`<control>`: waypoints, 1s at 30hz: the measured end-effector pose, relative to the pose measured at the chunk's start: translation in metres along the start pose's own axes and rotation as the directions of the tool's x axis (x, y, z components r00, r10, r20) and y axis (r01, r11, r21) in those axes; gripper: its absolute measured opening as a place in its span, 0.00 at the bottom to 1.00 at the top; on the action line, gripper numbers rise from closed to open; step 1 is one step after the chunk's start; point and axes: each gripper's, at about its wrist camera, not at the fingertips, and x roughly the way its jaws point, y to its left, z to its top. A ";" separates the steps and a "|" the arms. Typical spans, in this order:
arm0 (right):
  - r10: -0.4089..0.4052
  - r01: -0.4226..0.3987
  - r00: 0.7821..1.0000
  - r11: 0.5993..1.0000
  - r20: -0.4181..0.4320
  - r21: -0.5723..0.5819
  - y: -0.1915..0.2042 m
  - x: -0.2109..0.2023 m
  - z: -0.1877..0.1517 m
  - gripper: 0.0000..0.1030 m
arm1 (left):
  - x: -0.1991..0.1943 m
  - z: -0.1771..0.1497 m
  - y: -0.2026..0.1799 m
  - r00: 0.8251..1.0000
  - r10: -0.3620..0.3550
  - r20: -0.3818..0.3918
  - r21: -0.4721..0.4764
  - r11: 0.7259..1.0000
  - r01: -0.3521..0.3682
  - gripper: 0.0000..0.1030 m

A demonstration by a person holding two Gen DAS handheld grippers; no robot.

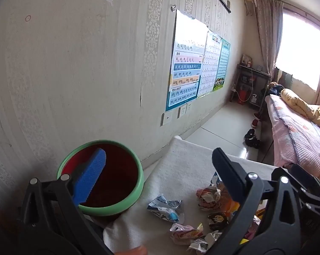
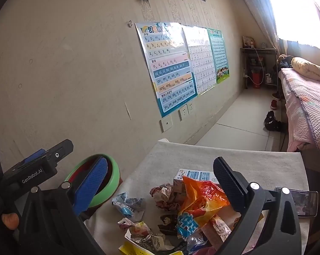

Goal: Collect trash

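A pile of crumpled wrappers [image 1: 208, 197] lies on a small table covered with a white cloth [image 1: 187, 165]. In the right wrist view the pile [image 2: 170, 197] includes an orange plastic bag [image 2: 200, 199] and a small milk carton [image 2: 194, 175]. A green-rimmed bin with a red inside [image 1: 109, 180] stands left of the table, also seen in the right wrist view [image 2: 112, 182]. My left gripper [image 1: 160, 165] is open and empty above the bin and table edge. My right gripper [image 2: 160, 174] is open and empty above the pile.
A phone [image 2: 304, 204] lies on the table's right side. The wallpapered wall with posters [image 1: 187, 68] runs along the left. A bed [image 1: 298, 131] stands at right, with shoes [image 1: 252, 138] on the tiled floor beside it. A shelf [image 1: 249, 82] stands by the window.
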 end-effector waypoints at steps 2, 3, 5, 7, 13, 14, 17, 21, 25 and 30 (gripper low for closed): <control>-0.001 0.001 1.000 1.000 -0.002 0.001 0.001 -0.001 -0.001 0.93 | 0.001 0.000 -0.002 1.000 -0.002 -0.002 0.003 1.000 0.002 0.96; -0.001 0.001 1.000 1.000 -0.003 0.002 0.002 -0.001 -0.002 0.93 | 0.001 0.000 -0.002 1.000 -0.003 -0.003 0.006 1.000 0.003 0.96; 0.000 0.000 1.000 1.000 -0.001 0.003 0.004 -0.002 -0.003 0.93 | 0.002 0.001 -0.002 1.000 -0.005 -0.008 0.009 1.000 0.005 0.96; 0.005 -0.005 1.000 1.000 -0.007 0.001 0.000 0.003 -0.005 0.93 | 0.004 0.001 -0.004 1.000 -0.005 -0.013 0.014 1.000 0.006 0.96; 0.018 -0.018 1.000 1.000 -0.013 -0.003 0.000 0.003 -0.003 0.93 | 0.007 -0.004 -0.002 1.000 -0.003 -0.020 0.012 1.000 0.003 0.96; 0.019 -0.019 1.000 1.000 -0.014 -0.003 0.000 0.003 -0.002 0.93 | 0.008 -0.003 -0.003 1.000 -0.006 -0.026 0.014 1.000 0.006 0.96; 0.018 -0.018 1.000 1.000 -0.018 -0.001 -0.001 0.004 -0.003 0.93 | 0.010 -0.004 -0.005 0.999 -0.012 -0.031 0.020 1.000 0.013 0.96; 0.017 -0.017 1.000 1.000 -0.018 0.000 -0.002 0.004 -0.004 0.93 | 0.007 -0.006 -0.005 0.999 -0.015 -0.028 0.025 1.000 0.016 0.96; 0.017 -0.017 1.000 1.000 -0.019 0.000 -0.002 0.004 -0.005 0.93 | 0.006 -0.007 -0.005 0.999 -0.014 -0.032 0.025 1.000 0.015 0.96; 0.017 -0.017 1.000 1.000 -0.017 0.001 -0.002 0.004 -0.005 0.93 | 0.008 -0.004 -0.005 0.999 -0.012 -0.037 0.025 1.000 0.013 0.96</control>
